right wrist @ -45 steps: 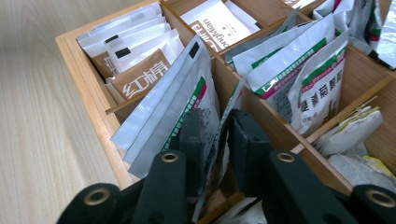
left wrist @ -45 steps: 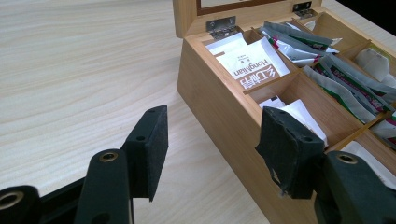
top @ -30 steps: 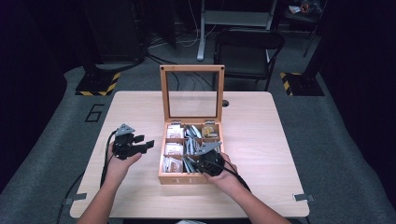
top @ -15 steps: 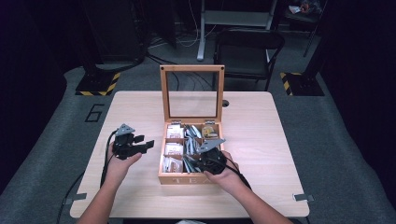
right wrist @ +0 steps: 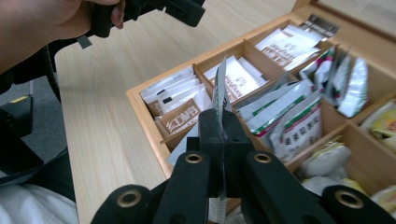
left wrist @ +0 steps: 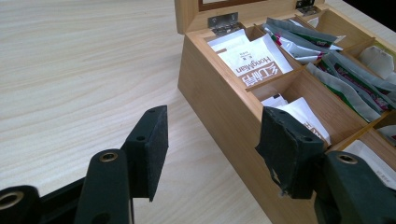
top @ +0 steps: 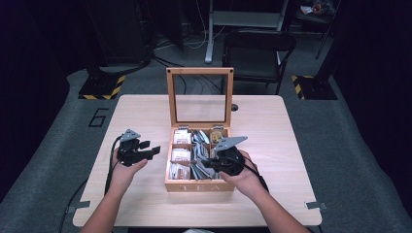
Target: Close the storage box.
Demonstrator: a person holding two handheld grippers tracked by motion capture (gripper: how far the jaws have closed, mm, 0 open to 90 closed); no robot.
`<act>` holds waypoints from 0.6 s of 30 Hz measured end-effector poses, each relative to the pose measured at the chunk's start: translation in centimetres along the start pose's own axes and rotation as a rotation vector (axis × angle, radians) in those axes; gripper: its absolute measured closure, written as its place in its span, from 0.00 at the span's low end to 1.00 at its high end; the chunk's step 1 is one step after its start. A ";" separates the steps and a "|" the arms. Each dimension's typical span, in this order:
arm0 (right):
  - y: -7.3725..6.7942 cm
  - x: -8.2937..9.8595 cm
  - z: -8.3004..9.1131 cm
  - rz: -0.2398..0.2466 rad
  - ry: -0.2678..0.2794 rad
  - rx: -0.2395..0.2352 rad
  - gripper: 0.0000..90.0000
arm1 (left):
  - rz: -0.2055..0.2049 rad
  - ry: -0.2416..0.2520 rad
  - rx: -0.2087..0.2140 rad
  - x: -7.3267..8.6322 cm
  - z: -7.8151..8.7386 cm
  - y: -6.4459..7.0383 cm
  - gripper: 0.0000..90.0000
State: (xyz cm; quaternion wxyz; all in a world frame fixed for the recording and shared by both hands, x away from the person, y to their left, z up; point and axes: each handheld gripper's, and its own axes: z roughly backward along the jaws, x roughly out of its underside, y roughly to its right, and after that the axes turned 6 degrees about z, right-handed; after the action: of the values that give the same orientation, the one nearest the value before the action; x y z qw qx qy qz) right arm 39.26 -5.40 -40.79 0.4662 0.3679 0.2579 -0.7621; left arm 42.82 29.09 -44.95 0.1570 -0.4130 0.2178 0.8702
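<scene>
High view: wooden tea box (top: pixel 199 186) sits near the middle of the surface (top: pixel 291 141), toward its near edge, glass lid (top: pixel 199 97) standing upright at the box's far side. Left tongs (top: pixel 151 151) hover over the surface just beside the box's left wall, held in the left hand (top: pixel 124 170), jaws apart, gripping nothing. Right tongs (top: pixel 206 163) are over the box's near-middle compartments, held in the right hand (top: pixel 243 177); what they grip is too small to tell here. Left gripper view: left tongs (left wrist: pixel 212 140) wide open, empty, one jaw over bare surface (left wrist: pixel 70 70), the other in front of the box's side wall (left wrist: pixel 219 107); white sachets (left wrist: pixel 252 63) lie in the left-row compartments, grey-green sachets (left wrist: pixel 327 60) stacked in the middle row. Right gripper view: right tongs (right wrist: pixel 223 135) closed tight on a thin tea sachet (right wrist: pixel 219 88), which stands upright on edge between the jaws and sticks up above them, over the near end of the box at the divider between left and middle rows, probably lifted clear of the compartment but blurred. Brown-label sachets (right wrist: pixel 180 119) lie in the near left compartment, grey-green packets (right wrist: pixel 289 116) in the middle, yellow ones (right wrist: pixel 387 121) at the right. Left hand (right wrist: pixel 51 18) with its open tongs shows at top left above the surface.
</scene>
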 end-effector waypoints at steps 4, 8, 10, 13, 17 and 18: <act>0.5 -0.2 1.5 -0.002 0.022 0.033 1.00 | 0.008 0.009 -0.004 0.0 0.0 -0.1 0.47; 1.6 0.0 2.8 -0.030 0.047 0.073 1.00 | 0.007 0.009 -0.003 0.0 0.0 -0.1 0.47; 2.2 0.3 3.4 -0.038 0.056 0.095 1.00 | 0.003 0.002 -0.001 -0.1 -0.1 -0.2 0.47; 3.0 0.7 4.2 -0.054 0.059 0.128 1.00 | 0.009 0.011 0.000 -0.1 -0.1 -0.3 0.47; 4.1 1.4 5.3 -0.089 0.067 0.174 1.00 | 0.023 0.012 0.001 -0.2 0.0 -0.5 0.47; 4.3 1.6 5.5 -0.091 0.067 0.183 1.00 | 0.023 0.011 0.004 -0.2 -0.1 -0.6 0.47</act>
State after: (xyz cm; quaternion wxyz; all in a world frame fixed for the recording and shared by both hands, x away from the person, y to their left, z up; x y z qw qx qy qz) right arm 40.89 -12.08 -39.02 0.3864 0.4222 0.2192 -0.7901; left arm 43.28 29.58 -44.96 0.1467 -0.4148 0.2251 0.8693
